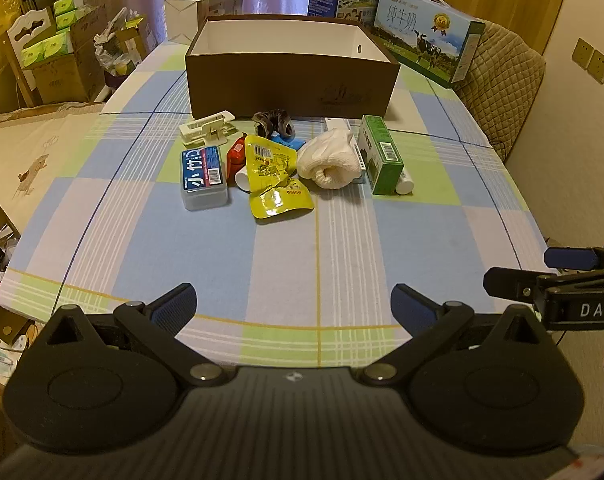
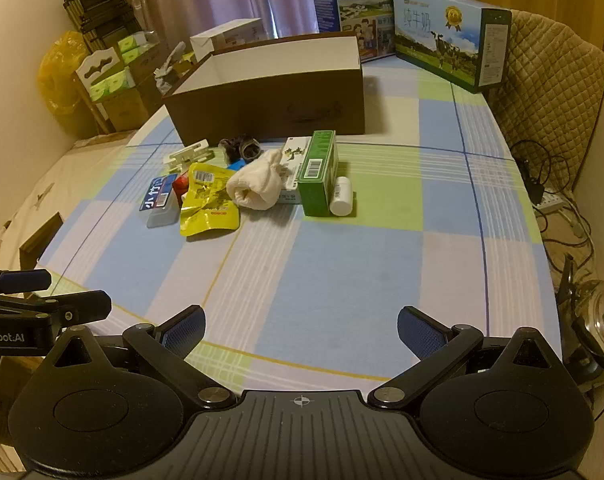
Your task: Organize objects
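An open brown box (image 1: 290, 88) (image 2: 270, 108) stands at the far middle of the checked table. In front of it lie a blue case (image 1: 203, 178) (image 2: 158, 200), a yellow pouch (image 1: 274, 176) (image 2: 208, 204), a rolled white cloth (image 1: 329, 164) (image 2: 256, 188), a green carton (image 1: 381, 154) (image 2: 319, 172), a white bottle (image 2: 341, 196), a white plastic clip (image 1: 208, 128) and a dark scrunchie (image 1: 273, 122). My left gripper (image 1: 294, 308) is open and empty over the near table edge. My right gripper (image 2: 300, 330) is open and empty, to the right of the left one.
Two milk cartons (image 1: 427, 36) (image 2: 441, 36) and a white box (image 1: 202, 12) stand behind the brown box. A quilted chair (image 2: 549, 80) is at the right. Cables and a metal kettle (image 2: 597, 320) lie right of the table. Stacked boxes (image 1: 58, 48) stand at the left.
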`<state>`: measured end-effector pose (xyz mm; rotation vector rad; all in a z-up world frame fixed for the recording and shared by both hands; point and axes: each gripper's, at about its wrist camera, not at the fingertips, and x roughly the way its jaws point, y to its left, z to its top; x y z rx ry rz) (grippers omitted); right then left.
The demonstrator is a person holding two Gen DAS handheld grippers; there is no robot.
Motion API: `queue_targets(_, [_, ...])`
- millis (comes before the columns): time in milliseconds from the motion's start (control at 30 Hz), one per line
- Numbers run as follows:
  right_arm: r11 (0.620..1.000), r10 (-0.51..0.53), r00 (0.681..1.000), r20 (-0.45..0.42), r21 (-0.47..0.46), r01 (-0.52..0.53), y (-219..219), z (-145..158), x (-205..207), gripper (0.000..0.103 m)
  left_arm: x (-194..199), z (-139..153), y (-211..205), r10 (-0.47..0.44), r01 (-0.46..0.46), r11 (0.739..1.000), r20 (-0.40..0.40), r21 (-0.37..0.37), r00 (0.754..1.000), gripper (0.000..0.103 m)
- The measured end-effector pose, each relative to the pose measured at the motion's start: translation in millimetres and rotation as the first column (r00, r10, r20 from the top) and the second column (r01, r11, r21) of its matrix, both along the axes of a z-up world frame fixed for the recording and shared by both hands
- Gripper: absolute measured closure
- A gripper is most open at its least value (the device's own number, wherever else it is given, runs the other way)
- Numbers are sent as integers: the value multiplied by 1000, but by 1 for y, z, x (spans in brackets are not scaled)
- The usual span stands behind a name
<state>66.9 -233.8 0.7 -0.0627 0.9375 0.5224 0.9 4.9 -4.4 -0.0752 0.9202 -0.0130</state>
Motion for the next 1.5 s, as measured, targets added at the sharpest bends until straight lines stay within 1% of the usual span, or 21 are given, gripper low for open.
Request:
queue_targets(1067, [1000, 21, 1000, -9, 5, -21, -5, -3, 0, 2, -2, 1, -1, 22, -22, 1000, -6, 1, 1000, 1])
queue_targets(1500, [999, 43, 999, -9, -5, -43, 1, -2, 1, 3, -3, 3, 2, 42, -42, 999, -7, 3, 999, 1])
